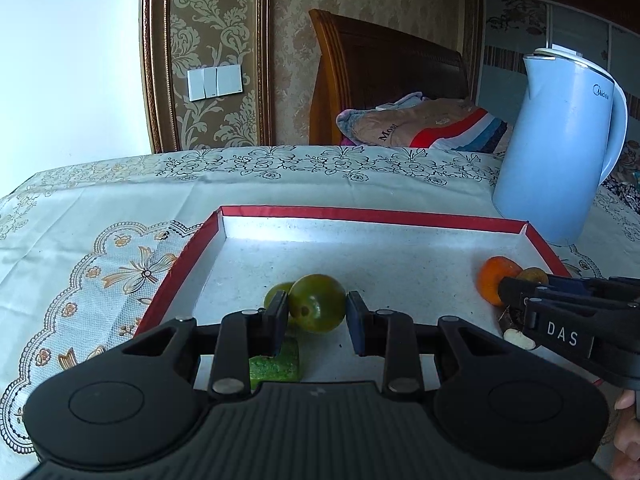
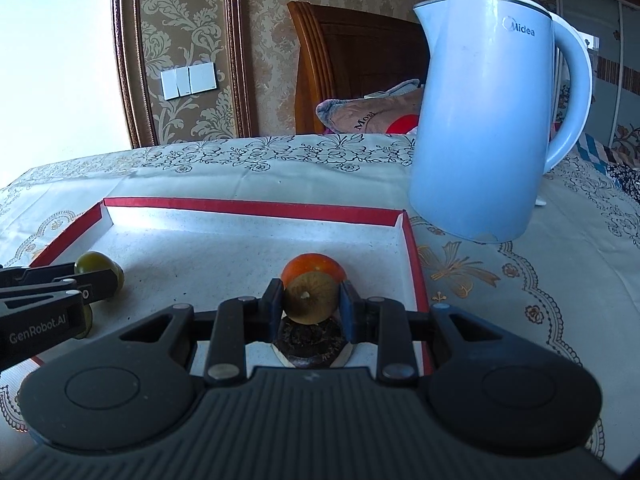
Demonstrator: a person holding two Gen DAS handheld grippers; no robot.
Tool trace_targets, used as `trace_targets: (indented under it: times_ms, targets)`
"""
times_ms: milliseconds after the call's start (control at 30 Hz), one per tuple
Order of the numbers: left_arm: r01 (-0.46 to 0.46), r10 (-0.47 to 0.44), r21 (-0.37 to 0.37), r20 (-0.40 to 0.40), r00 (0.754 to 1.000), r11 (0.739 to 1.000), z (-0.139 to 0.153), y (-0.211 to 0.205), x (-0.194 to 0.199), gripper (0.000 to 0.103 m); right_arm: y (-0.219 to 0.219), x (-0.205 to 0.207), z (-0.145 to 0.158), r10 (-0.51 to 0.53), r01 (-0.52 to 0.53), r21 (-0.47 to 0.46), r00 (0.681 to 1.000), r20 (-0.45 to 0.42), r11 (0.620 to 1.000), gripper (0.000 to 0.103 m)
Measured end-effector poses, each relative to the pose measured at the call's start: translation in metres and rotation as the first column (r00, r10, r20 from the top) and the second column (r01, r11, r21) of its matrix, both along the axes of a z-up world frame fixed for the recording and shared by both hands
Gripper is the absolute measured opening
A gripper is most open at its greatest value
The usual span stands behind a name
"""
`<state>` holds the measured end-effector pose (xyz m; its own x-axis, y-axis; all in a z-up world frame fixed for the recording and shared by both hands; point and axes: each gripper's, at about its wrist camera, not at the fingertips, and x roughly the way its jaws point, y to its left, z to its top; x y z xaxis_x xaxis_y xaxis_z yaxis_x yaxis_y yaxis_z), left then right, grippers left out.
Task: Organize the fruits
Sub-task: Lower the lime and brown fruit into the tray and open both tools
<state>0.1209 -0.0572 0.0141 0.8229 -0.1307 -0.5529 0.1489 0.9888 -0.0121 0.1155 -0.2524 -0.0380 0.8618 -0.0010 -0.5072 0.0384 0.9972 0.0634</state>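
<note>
Floral tablecloth (image 1: 100, 216) carries a blue Midea kettle (image 2: 480, 120) beside a red-rimmed tray (image 1: 360, 215), over whose floor the left gripper (image 1: 318, 312) clamps a green round fruit (image 1: 318, 304) and the right gripper (image 2: 310, 300) clamps a brownish-green round fruit (image 2: 310, 298), an orange fruit (image 2: 314, 266) just behind it.

Two green fruits (image 1: 317, 303) (image 1: 276, 294) at left jaws; one brown fruit (image 2: 310, 298), one orange (image 2: 314, 266) at right jaws; one kettle (image 2: 486, 120); one tray (image 2: 256, 208).
</note>
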Motion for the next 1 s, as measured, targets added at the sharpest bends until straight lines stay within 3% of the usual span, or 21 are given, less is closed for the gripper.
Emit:
trace_targets:
  times_ms: [467, 633, 700, 933, 967, 1000]
  targets:
    - [-0.015, 0.015, 0.006, -0.009, 1.0, 1.0, 0.0, 0.001, 0.001, 0.031, -0.003, -0.002, 0.001, 0.001, -0.001, 0.019, 1.0, 0.006, 1.0, 0.03]
    - [-0.013, 0.013, 0.008, -0.012, 1.0, 1.0, -0.002, 0.0, 0.0, 0.031, -0.003, -0.005, 0.004, -0.009, 0.008, 0.018, 1.0, 0.029, 1.0, 0.042]
    - [-0.01, 0.01, 0.002, -0.016, 1.0, 1.0, -0.002, 0.001, 0.0, 0.031, -0.004, -0.005, 0.004, -0.011, 0.01, 0.029, 0.999, 0.032, 1.0, 0.052]
    - [-0.005, 0.005, 0.0, -0.023, 1.0, 1.0, -0.005, 0.002, 0.0, 0.032, -0.004, -0.008, 0.004, -0.018, 0.017, 0.03, 0.999, 0.042, 0.999, 0.066]
    - [-0.003, 0.003, 0.001, -0.022, 1.0, 1.0, -0.005, 0.002, 0.0, 0.033, -0.004, -0.009, 0.005, -0.022, 0.021, 0.028, 0.999, 0.048, 0.999, 0.069]
    - [-0.004, 0.004, 0.001, -0.019, 1.0, 1.0, -0.005, 0.002, -0.001, 0.046, -0.004, -0.01, 0.006, -0.024, 0.022, 0.029, 0.998, 0.054, 0.999, 0.07]
